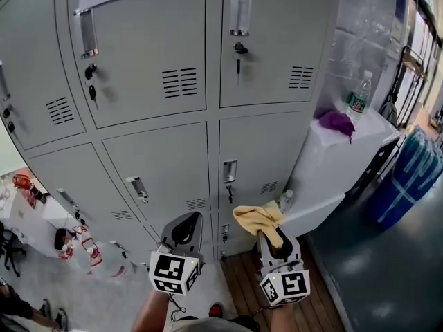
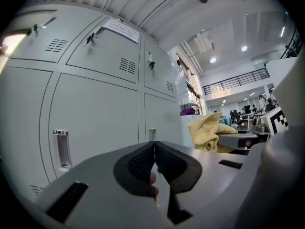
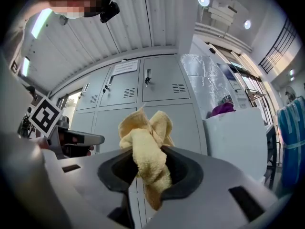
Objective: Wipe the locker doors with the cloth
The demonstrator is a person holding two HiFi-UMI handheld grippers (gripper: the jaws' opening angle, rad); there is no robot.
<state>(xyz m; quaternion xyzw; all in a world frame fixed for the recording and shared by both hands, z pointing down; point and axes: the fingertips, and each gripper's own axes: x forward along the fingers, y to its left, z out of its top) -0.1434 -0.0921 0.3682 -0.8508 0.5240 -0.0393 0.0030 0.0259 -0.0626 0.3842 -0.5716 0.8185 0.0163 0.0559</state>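
The right gripper (image 1: 275, 241) pinches the yellow cloth (image 1: 255, 217) in its jaws, bunched and near the locker doors (image 1: 169, 161). The left gripper (image 1: 184, 231) has its jaws together, empty. Dragged over metal, that loose wad could slip out — or snag a handle (image 1: 229, 171).

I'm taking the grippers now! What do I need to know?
Left gripper: shut, empty.
Right gripper: shut on the yellow cloth, which is bunched between its jaws.
Locker doors: straight ahead, closed. The cloth is in front of a lower one; I cannot tell if it touches.
Done: the cloth is in the gripper. No door shows whether it was wiped.
Left: wipe the doors.
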